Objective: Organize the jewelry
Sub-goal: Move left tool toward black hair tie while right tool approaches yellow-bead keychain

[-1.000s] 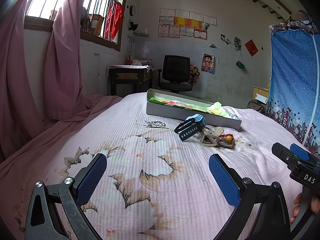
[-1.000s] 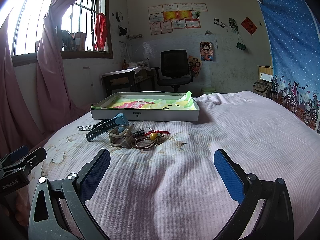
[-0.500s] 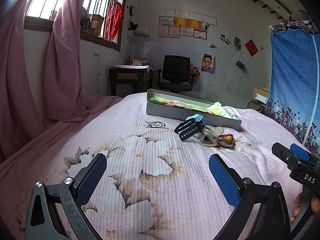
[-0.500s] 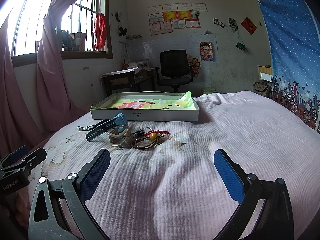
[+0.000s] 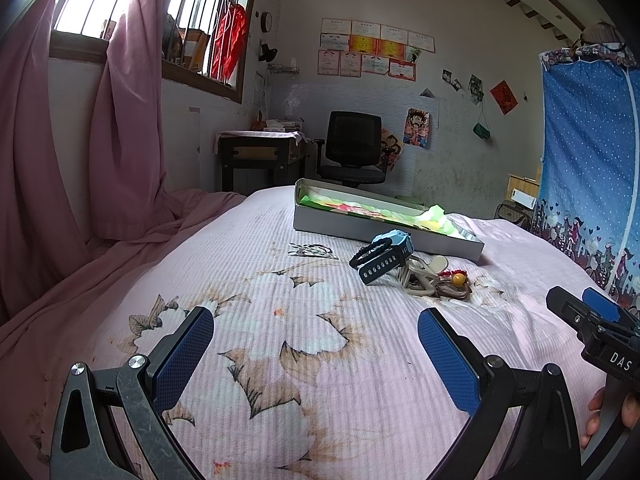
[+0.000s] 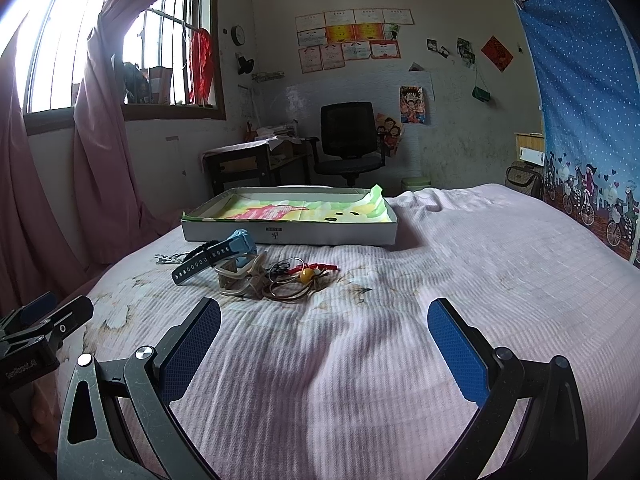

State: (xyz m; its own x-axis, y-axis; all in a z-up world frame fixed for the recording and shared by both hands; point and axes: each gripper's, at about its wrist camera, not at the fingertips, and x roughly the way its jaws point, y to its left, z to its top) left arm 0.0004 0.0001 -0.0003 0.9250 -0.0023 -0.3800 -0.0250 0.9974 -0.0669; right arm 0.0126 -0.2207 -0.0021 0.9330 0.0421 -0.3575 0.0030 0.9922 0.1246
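Progress: nothing sorted yet.
Box (image 6: 288,236): holds no jewelry.
Jewelry pile (image 6: 256,272): just before box.
Left gripper (image 5: 316,352): fingers apart, empty.
Right gripper (image 6: 324,344): fingers apart, empty.

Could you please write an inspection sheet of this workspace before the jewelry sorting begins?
Surface: bed with pink floral cover, wrinkled.
Job's things: open box, paper-lined, holding no jewelry; blue watch, beige clip, cord bracelets with a yellow bead, heaped before the box; silver chain apart, to their left.
Clutter: nothing seen.
Grippers: left gripper and right gripper both open, empty, short of the heap.
Cables: nothing seen.
Surroundings: office chair, desk, pink curtains, blue curtain.
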